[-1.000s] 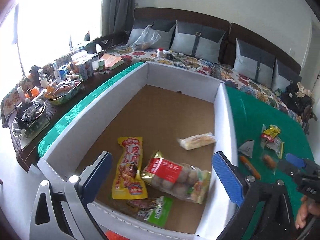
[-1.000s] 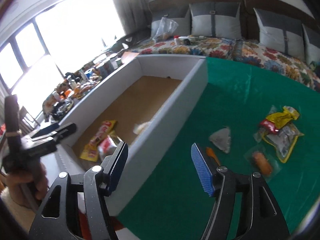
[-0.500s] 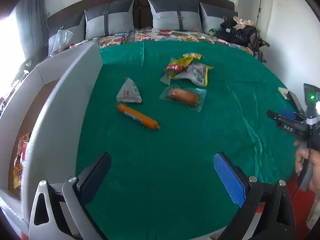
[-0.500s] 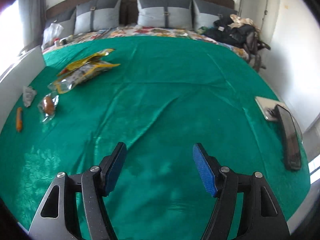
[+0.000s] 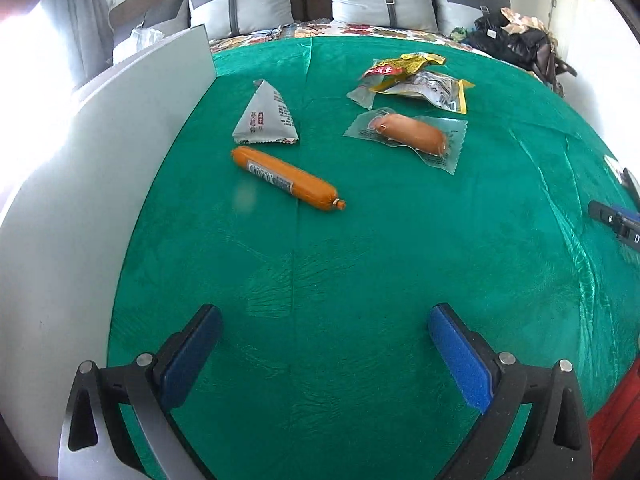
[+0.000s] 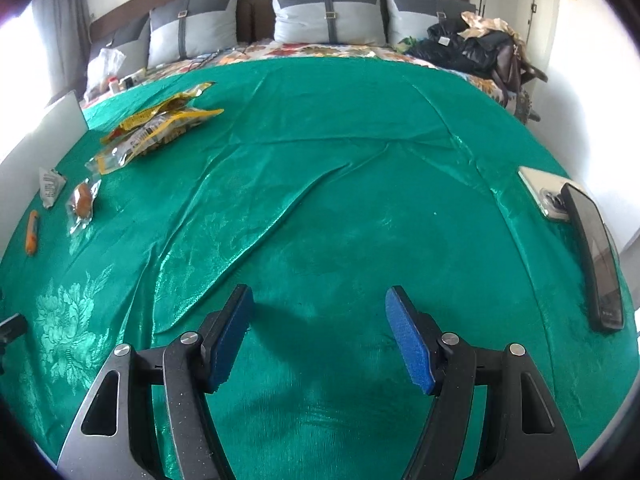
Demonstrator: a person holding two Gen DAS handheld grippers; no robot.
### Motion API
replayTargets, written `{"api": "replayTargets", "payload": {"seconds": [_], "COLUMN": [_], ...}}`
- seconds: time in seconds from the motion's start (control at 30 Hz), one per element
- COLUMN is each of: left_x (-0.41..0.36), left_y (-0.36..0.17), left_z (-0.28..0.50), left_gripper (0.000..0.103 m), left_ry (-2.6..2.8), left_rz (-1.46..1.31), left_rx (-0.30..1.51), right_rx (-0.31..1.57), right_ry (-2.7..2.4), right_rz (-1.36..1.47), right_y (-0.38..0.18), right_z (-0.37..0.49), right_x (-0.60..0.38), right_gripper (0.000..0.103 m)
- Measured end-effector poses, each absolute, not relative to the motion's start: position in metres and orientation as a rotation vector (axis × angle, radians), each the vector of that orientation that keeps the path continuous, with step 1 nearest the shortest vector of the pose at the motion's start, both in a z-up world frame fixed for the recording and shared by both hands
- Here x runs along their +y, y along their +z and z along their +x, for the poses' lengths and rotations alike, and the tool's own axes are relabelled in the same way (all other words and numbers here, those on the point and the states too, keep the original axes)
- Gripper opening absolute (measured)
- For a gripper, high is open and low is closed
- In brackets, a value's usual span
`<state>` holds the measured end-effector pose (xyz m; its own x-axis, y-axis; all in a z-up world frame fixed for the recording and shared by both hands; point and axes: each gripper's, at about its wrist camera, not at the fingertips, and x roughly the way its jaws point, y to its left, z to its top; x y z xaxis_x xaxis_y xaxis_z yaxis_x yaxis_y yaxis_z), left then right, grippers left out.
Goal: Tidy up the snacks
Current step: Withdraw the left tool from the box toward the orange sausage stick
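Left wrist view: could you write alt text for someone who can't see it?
An open, empty left gripper hovers over a green cloth where loose snacks lie: an orange sausage stick, a grey triangular packet, a clear-wrapped sausage and yellow packets. A white box wall stands at the left, grey pillows behind.

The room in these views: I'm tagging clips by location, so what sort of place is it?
Probably a living room at home: a sofa with grey cushions and a floral cover stands behind a table under a green cloth with snacks.
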<state>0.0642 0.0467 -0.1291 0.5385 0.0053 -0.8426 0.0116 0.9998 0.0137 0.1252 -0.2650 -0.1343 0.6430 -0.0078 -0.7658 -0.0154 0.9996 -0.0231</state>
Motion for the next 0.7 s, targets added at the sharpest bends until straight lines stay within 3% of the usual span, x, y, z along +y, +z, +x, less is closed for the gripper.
{"api": "replayTargets", "payload": {"seconds": [0.27,0.7], "left_x": [0.0523,0.051], "left_y": [-0.1321,-0.1326], "left_z": [0.0579,0.0572], "left_gripper": [0.103,0.103], "left_ry": [-0.012,-0.016], "left_rz": [0.007,0.011], "left_rx": [0.967,0.942], "right_rx": [0.885,0.887], "right_ry": [0.011,0.021], "right_rz": [-0.027,-0.027], "right_y": [-0.137,-0.1367], "right_z": [0.1253,0.1246], "right_x": [-0.2644,-0.2642], "right_gripper": [0.082,0.085]}}
